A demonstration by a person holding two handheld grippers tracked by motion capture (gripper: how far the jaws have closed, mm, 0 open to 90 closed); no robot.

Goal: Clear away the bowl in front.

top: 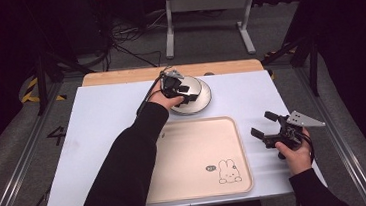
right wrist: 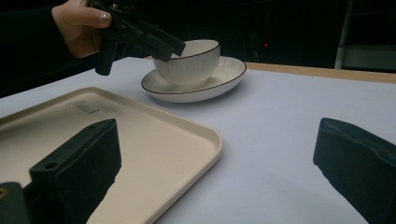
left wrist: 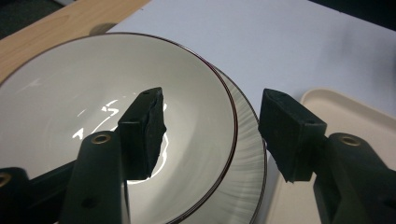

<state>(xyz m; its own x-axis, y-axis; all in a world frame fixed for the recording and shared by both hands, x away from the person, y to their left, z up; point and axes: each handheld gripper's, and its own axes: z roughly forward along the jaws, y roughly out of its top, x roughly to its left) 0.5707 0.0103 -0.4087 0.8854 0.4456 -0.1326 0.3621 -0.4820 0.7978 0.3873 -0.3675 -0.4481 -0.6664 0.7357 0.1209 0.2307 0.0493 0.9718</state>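
Left claw [left wrist: 212,135], over the bowl [left wrist: 93,116] near the far edge of the tabletop [top: 102,120]: one jaw hangs inside the bowl, the other outside its near wall, with the rim between them. The jaws stand about half open and the pads do not press on the wall, so nothing is held. The bowl sits in a saucer [left wrist: 245,154], both just beyond the far edge of the beige tray [top: 196,157]. Likely risks: a grip taken on the thin rim alone may let the glazed wall slip or tilt when lifted; a jaw lowered too far could strike the saucer and drag it (the pair rests loose, not fixed); an off-centre pinch may tip the bowl against the saucer's lip. Right claw [top: 264,125], by the right edge of the tabletop beside the tray: jaws wide apart, empty, well clear of the crockery.
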